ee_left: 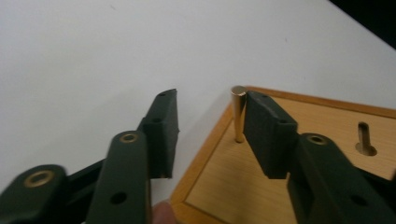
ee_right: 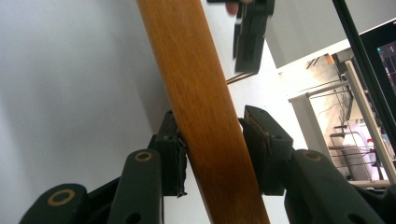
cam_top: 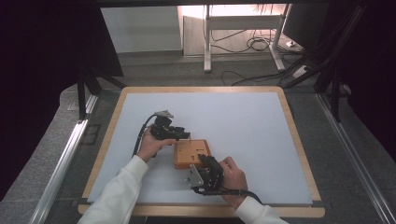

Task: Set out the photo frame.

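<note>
So the wooden peg board (cam_top: 192,154) is sitting on the white table (cam_top: 243,121), and everything's happening around it. Off its left corner, the left gripper (cam_top: 183,134) is hanging with its jaws spread apart. In the left gripper view a brass pin (ee_left: 238,114) is standing upright in a hole at the board's corner, right against one pad (ee_left: 268,135), while the other pad is sitting well clear of it over the table, so nothing's getting squeezed. A second peg (ee_left: 364,137) is poking out of a hole further along the board. At the board's near edge, the right gripper (cam_top: 208,164) is pinching the wooden rim (ee_right: 205,121), pads pressing on both sides.
</note>
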The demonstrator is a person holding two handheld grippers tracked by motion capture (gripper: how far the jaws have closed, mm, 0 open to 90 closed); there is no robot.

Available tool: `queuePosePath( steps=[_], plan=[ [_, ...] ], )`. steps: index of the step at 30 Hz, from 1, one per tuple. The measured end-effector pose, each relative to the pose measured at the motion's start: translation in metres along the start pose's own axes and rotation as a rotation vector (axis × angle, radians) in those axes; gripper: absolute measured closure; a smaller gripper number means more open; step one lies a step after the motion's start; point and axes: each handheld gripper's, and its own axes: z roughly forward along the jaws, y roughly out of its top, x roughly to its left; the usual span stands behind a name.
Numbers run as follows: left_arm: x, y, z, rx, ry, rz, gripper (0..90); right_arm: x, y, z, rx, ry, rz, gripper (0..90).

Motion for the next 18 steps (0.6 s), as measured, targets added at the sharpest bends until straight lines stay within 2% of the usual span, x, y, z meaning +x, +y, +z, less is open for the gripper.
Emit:
queuePosePath(
  steps=[5,10,18],
  plan=[
    [0.003,-0.005,-0.019,-0.066,0.037,-0.016,45.7,-0.006,0.002,0.000,-0.004,0.009,-0.004,63.7],
    [0.003,-0.014,-0.034,-0.092,0.072,-0.010,43.3,-0.009,0.004,0.001,-0.006,0.015,-0.005,64.5],
    [0.001,-0.024,-0.039,-0.076,0.084,0.000,42.5,-0.020,0.006,0.002,0.000,0.038,-0.016,66.4]
  ],
)
